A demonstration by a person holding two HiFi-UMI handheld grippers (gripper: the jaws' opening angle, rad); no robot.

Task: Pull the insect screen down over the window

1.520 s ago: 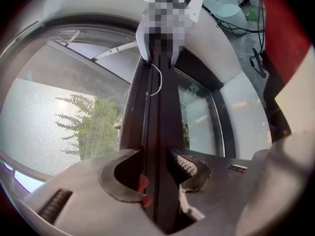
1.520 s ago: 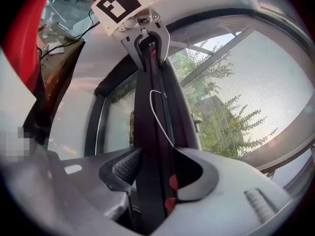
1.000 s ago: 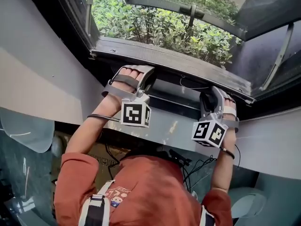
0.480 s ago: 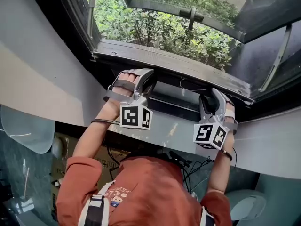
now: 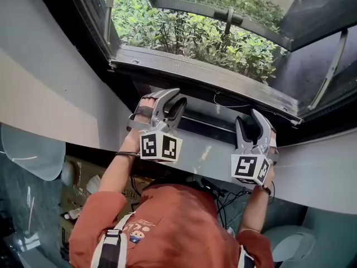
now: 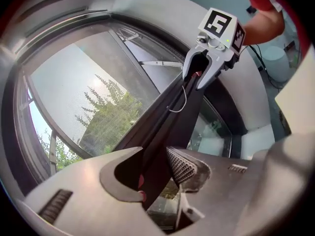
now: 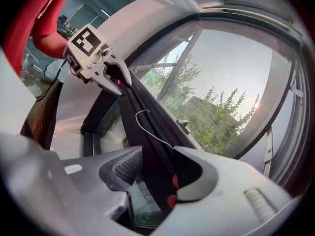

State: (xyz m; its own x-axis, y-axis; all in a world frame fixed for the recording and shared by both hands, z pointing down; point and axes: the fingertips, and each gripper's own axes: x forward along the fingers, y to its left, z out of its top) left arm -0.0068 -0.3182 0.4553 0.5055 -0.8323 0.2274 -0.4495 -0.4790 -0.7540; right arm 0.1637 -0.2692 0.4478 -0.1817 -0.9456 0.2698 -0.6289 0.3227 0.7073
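Observation:
The insect screen's dark pull bar [image 5: 209, 119] runs across the window's lower edge between my two grippers. My left gripper [image 5: 172, 96] is shut on the bar's left part, which fills its jaws [image 6: 155, 163]. My right gripper [image 5: 247, 117] is shut on the bar's right part [image 7: 155, 166]. Each gripper view shows the other gripper on the far end of the bar [image 6: 167, 112], [image 7: 142, 122]. Grey mesh [image 7: 231, 73] covers the window above the bar. A thin white cord [image 6: 179, 100] hangs in a loop on the bar.
Beyond the frame, the window sash stands open over green shrubs [image 5: 189, 32], with a metal stay arm [image 5: 329, 66] at the right. A grey sill ledge [image 5: 312, 172] lies below the grippers. Cables [image 5: 228, 197] and a pale round seat [image 5: 28, 155] are further down.
Both grippers have come down and toward me along the window, with the bar in their jaws. The arms are more bent than before.

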